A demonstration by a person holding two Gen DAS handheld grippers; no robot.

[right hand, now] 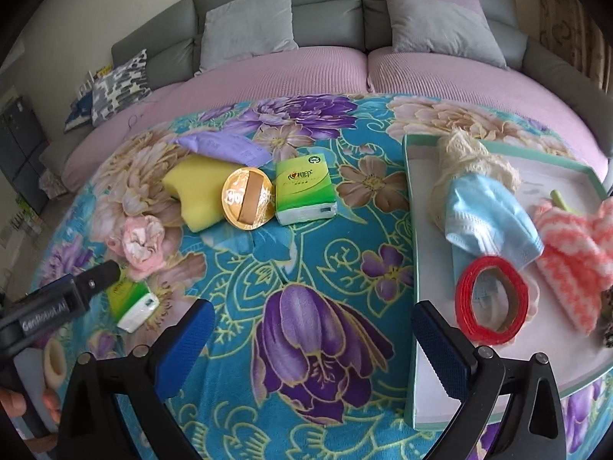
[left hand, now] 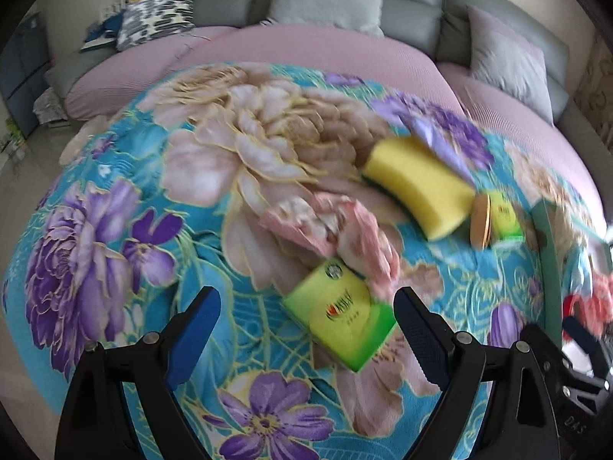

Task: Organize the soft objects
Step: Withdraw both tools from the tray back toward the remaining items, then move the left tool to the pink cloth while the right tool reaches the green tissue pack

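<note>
My left gripper [left hand: 308,320] is open, its jaws either side of a green tissue pack [left hand: 341,326] lying on the floral blanket; the same pack [right hand: 128,301] shows at the left of the right wrist view, just beyond the left gripper's finger. A crumpled pink cloth [left hand: 341,230] [right hand: 141,245] lies just beyond it. Farther off lie a yellow sponge [left hand: 417,186] [right hand: 193,193], a round gold puff case [right hand: 249,197], a second green tissue pack [right hand: 304,189] and a purple packet [right hand: 222,147]. My right gripper [right hand: 312,329] is open and empty above the blanket.
A teal-rimmed white tray [right hand: 412,268] at the right holds a cream knit [right hand: 471,157], a blue face mask [right hand: 494,222], a red tape ring [right hand: 492,301] and an orange-white knit [right hand: 574,249]. A grey sofa with pillows [right hand: 249,27] stands behind.
</note>
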